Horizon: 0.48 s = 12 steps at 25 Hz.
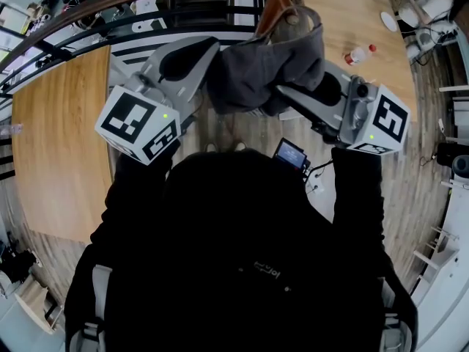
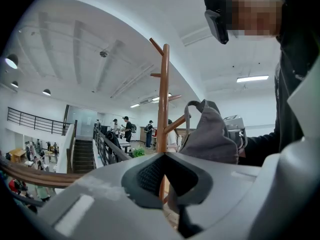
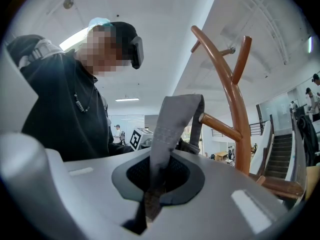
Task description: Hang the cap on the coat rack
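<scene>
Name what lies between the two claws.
The grey cap, stretched from the left claw to the right claw, which pinches its fabric. The head view shows this best.

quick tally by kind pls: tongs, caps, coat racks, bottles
tongs: 2 (left tongs, right tongs)
cap: 1
coat rack: 1
bottle: 1
total: 5

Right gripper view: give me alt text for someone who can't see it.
The right gripper is shut on the grey cap, held up beside a brown wooden coat rack with angled pegs. A person in black is at the left.
</scene>
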### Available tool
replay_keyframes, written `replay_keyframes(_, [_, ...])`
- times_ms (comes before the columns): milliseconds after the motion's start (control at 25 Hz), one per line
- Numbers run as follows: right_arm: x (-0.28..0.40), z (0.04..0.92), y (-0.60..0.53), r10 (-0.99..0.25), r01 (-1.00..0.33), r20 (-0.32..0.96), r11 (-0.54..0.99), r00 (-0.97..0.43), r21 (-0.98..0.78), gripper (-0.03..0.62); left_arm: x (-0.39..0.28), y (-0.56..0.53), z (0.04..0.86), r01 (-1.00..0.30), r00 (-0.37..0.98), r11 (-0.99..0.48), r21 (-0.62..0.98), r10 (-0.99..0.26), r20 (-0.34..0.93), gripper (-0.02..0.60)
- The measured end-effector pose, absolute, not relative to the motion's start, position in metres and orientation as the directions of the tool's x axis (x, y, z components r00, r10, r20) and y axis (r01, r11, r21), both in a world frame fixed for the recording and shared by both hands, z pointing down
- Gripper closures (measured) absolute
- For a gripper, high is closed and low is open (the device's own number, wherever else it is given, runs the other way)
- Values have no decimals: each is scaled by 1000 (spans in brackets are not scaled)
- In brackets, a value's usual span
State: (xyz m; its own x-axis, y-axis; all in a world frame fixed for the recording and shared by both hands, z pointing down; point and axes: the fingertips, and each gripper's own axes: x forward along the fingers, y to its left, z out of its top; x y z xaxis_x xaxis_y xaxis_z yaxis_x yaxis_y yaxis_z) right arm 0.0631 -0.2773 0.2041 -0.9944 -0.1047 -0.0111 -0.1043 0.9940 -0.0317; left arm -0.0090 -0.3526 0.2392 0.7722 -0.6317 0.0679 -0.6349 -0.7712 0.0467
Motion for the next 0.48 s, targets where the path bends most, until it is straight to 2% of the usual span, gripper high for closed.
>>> replay_keyframes(480, [64, 206, -278, -104, -104, -6, 993, -995, -54, 577, -7, -346, 225, -627, 779, -777, 63, -626, 32, 580])
